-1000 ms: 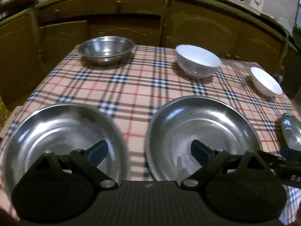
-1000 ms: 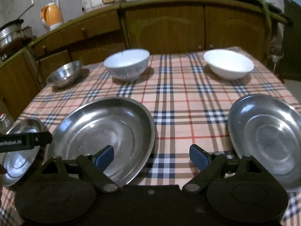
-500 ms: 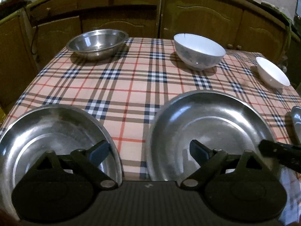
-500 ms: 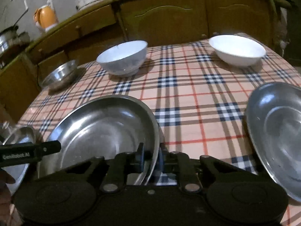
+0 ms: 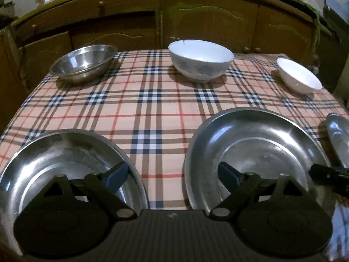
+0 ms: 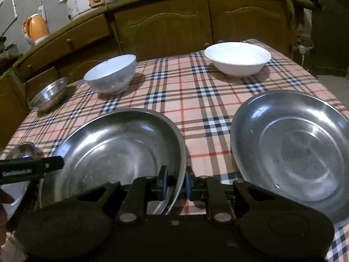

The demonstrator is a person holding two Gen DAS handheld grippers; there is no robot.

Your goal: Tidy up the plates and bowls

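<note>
The right gripper point(image 6: 174, 180) is pinching the near rim of the middle steel plate point(image 6: 113, 144) on the plaid tablecloth point(image 6: 196, 100). A second steel plate point(image 6: 294, 148) is lying to its right, while a patterned white bowl point(image 6: 110, 74), a plain white bowl point(image 6: 237, 61) and a small steel bowl point(image 6: 49, 93) are standing along the far edge.

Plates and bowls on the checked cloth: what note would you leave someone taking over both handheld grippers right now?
Right gripper: fingers shut on the middle steel plate at its near rim.
Left gripper: open, jaws just closing slightly, gripping nothing, over the gap between the left steel plate and the middle one.
Right steel plate lies apart. Far row: steel bowl, patterned bowl, white bowl.
Done: nothing stacked.
Left: probably stack plates, then bowls.
</note>
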